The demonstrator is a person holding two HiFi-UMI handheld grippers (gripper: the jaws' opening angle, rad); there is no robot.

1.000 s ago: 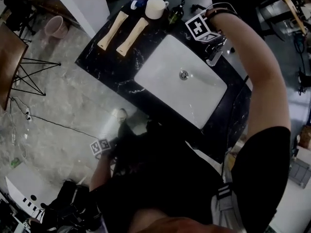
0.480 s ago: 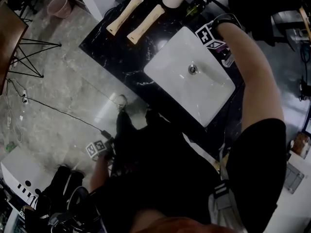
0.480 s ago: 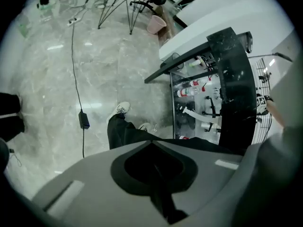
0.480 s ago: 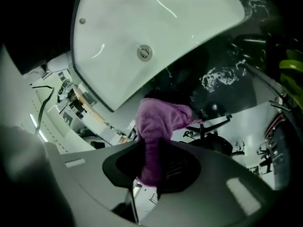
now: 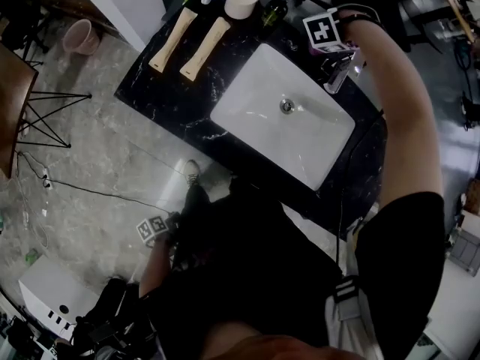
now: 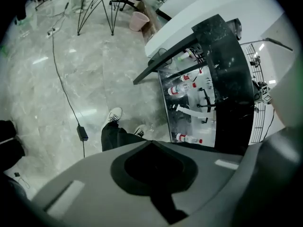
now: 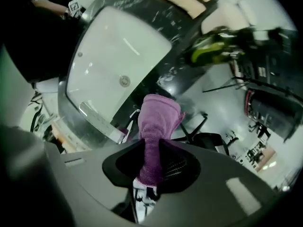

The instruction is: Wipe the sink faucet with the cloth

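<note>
Chrome sink faucet (image 5: 339, 72) stands on the black marble counter (image 5: 187, 103) at the far edge of the white rectangular sink basin (image 5: 247, 96) in the head view. The right gripper (image 5: 328, 31) hovers just above it. The left gripper (image 5: 154, 227) hangs well apart, low by the person's side.

The left gripper view shows only floor and the counter's side. Its jaws are drawn together on nothing, so it plays no part here.

In the right gripper view the jaws are clamped on a purple terry cloth (image 7: 158, 119). The cloth's bunched free end lies just beside the faucet's spout; I cannot confirm contact. To wipe well, I judge that the cloth's end should press flat onto the metal. It should then travel along the spout and around the base, with the hard jaw tips kept off the chrome.
</note>
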